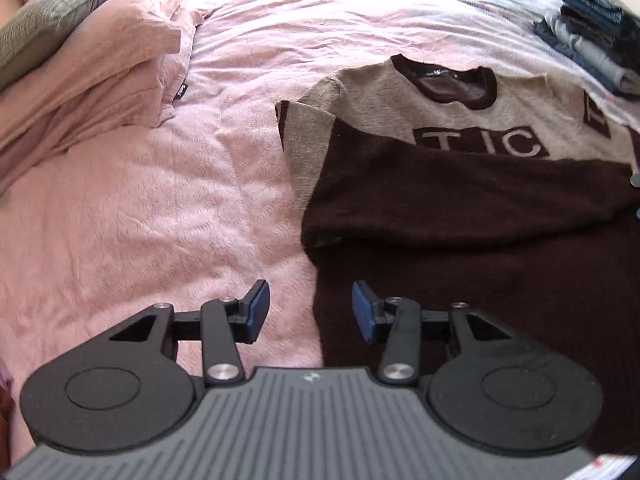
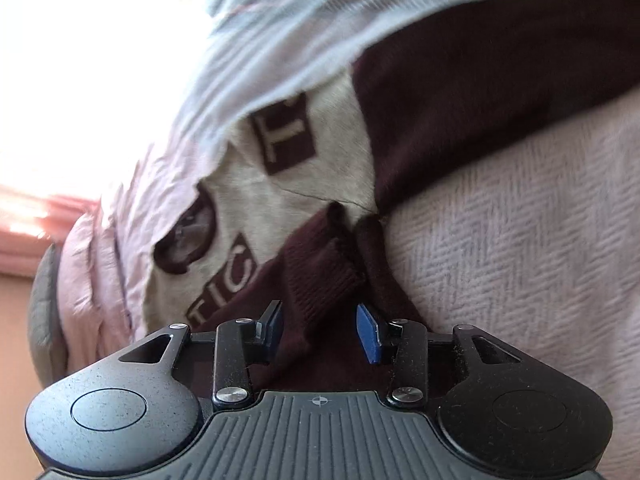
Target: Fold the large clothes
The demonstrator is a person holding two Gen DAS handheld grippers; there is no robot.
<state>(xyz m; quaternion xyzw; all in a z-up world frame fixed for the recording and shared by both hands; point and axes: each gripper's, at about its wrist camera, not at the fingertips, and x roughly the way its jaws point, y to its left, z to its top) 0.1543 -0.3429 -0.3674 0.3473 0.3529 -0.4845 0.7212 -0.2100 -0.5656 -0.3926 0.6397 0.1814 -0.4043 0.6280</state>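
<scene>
A knit sweater (image 1: 460, 220) lies face up on the bed, beige across the chest with "TIC" lettering and dark maroon below. One sleeve is folded across its front. My left gripper (image 1: 311, 312) hovers open over the sweater's left edge, one finger above the bedspread and one above the maroon knit, with nothing gripped. In the right wrist view the sweater (image 2: 312, 152) appears tilted. Its ribbed maroon sleeve cuff (image 2: 320, 276) runs down between the blue pads of my right gripper (image 2: 320, 330). The pads stand apart on either side of the cuff without clearly pressing it.
The pink bedspread (image 1: 140, 220) spreads out to the left of the sweater. Pink pillows (image 1: 100, 80) and a grey cushion (image 1: 52, 20) lie at the far left. A stack of folded dark and grey clothes (image 1: 592, 40) sits at the far right.
</scene>
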